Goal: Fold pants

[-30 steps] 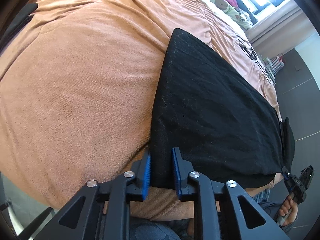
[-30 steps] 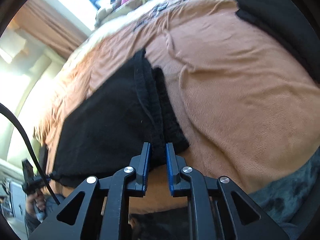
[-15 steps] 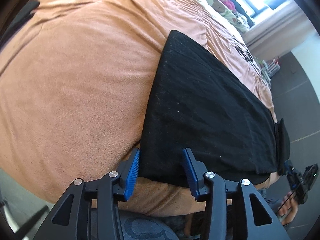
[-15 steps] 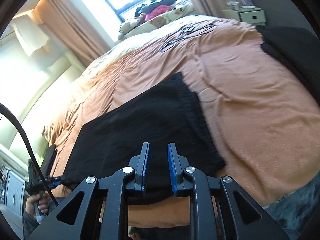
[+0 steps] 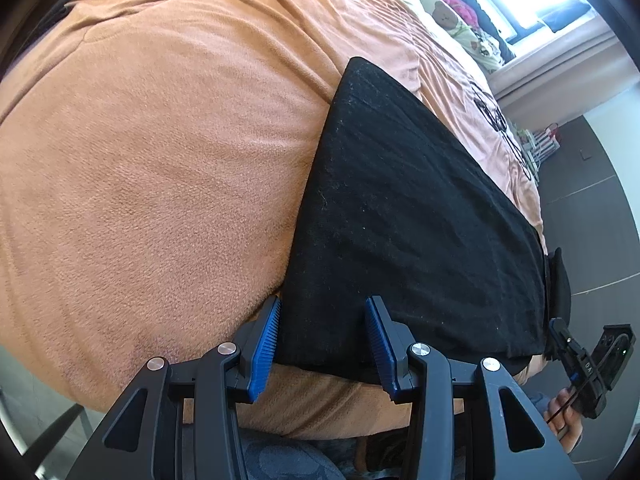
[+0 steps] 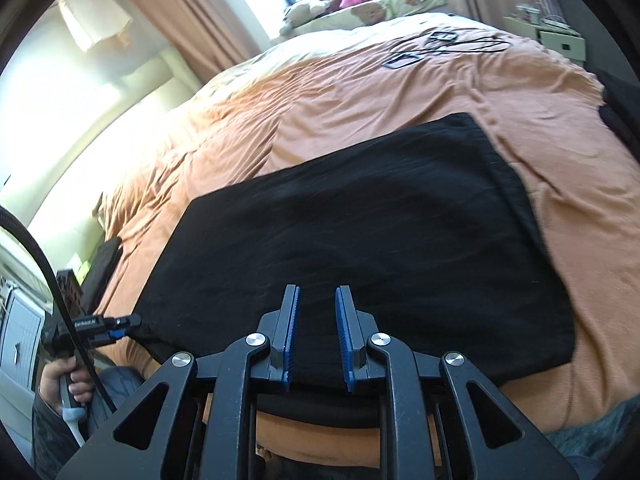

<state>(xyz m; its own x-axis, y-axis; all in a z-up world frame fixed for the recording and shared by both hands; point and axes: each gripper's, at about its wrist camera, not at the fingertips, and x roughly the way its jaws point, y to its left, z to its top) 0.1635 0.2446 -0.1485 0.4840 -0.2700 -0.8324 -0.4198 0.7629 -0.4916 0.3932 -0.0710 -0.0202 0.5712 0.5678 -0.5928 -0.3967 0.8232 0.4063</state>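
The black pants (image 5: 408,216) lie folded on the bed (image 5: 160,160). Left gripper (image 5: 322,344) fingers stand wide around the lower-centre corner; right gripper (image 6: 316,332) fingers narrow, empty. Closing carelessly could drag the fold askew.

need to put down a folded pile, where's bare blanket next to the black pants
Broad bare orange blanket lies left of the pants in the left wrist view. The head end is crowded: cables and stuffed toys. Another dark garment takes the far right edge.
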